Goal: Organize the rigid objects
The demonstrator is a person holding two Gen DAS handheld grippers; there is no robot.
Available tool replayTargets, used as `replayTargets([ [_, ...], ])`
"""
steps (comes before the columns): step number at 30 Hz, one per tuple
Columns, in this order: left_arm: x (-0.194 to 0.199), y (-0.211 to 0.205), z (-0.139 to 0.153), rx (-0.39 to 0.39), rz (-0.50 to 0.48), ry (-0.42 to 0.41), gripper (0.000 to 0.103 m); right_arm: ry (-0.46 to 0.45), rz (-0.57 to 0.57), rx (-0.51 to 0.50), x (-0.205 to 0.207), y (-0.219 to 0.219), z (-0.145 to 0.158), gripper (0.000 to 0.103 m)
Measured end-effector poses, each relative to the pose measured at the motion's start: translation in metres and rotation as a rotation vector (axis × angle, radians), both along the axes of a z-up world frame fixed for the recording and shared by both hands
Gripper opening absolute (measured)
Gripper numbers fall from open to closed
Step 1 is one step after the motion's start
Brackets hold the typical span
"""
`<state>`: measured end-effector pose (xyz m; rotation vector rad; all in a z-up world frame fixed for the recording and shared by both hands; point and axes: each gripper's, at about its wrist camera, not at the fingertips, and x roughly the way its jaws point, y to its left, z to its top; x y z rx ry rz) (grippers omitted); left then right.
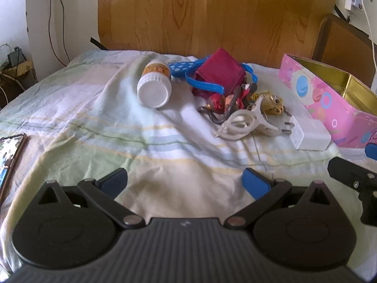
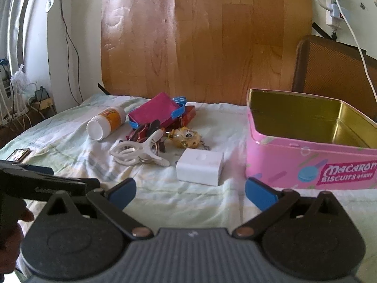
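A: What does the pink tin (image 2: pixel 306 162) say?

B: "Macaron Biscuits", in white letters on a dark pink patch, next to a blue macaron picture. There are small marks after the words that I can't read. The tin has no lid on and is gold inside. It sits on the right side of the bed (image 1: pixel 117 127).

A: And the other things?

B: They lie in a heap left of the tin. A white charger (image 2: pixel 200 166) is nearest to it. Then a white clip (image 2: pixel 139 152), a yellow keychain toy (image 2: pixel 185 138), a pink box (image 2: pixel 154 112) with a blue strap (image 1: pixel 202 82), and a white bottle (image 2: pixel 106 123) on its side. Its orange label is too blurry to read.

A: What about the claws?

B: The left claw (image 1: pixel 185 182) is wide open and holds nothing. The right claw (image 2: pixel 190 189) is wide open too, and holds nothing. Both hang over bare sheet, near the heap.

A: Anything else?

B: A phone (image 1: pixel 10 158) lies at the far left edge.
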<state>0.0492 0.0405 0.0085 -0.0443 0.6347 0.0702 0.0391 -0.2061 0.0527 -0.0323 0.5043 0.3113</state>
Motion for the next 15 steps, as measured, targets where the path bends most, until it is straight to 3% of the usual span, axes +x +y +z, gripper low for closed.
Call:
replayTargets([
  [15,-0.0059,-0.0059,0.0056,0.044,0.0,-0.049,0.103,-0.009,0.005,0.007,0.0006,0.0005,0.0035,0.1],
])
